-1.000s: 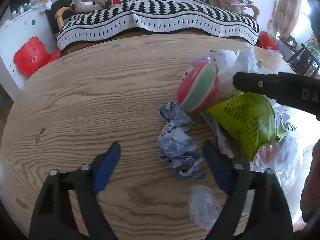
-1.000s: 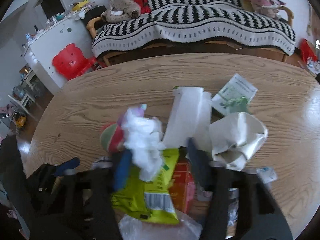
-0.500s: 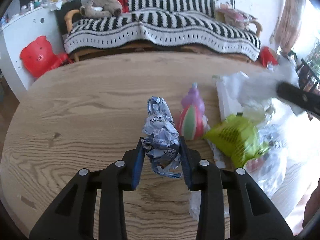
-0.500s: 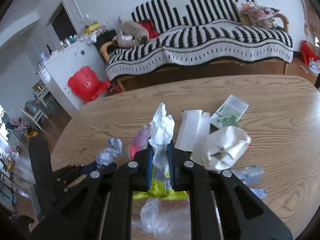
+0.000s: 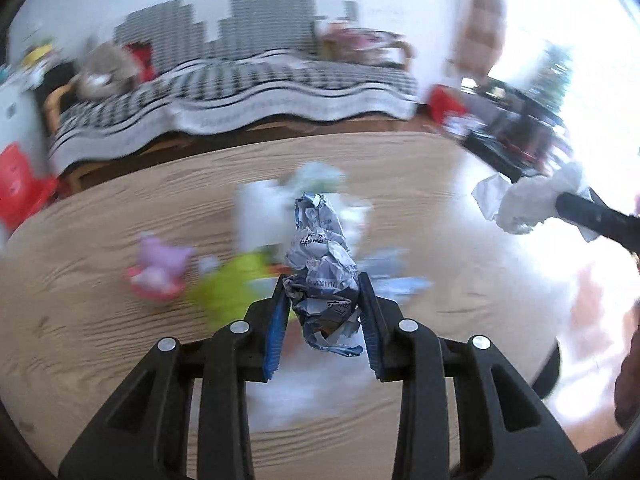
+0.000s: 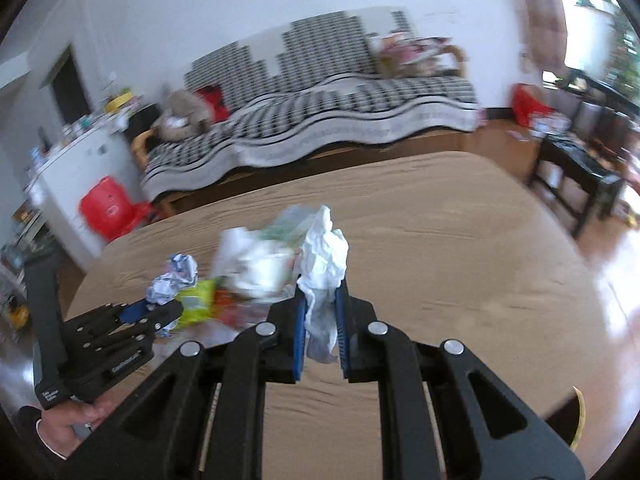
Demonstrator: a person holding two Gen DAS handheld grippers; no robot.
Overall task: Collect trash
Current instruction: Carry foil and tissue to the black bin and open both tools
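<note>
Grippers pinch crumpled printed paper, wrinkled white tissue.

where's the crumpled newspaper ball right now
The crumpled newspaper ball is clamped in the left hand-held gripper, lifted above the wooden table. In the left wrist view it sits centre frame, over the blurred trash pile.

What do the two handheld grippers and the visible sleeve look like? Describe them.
Both the left gripper and the right gripper are matte black plastic frames with silver round bolts and ribbed blue finger pads. The left one's body bears small white lettering. The dark sleeve shows a white cuff.
</note>
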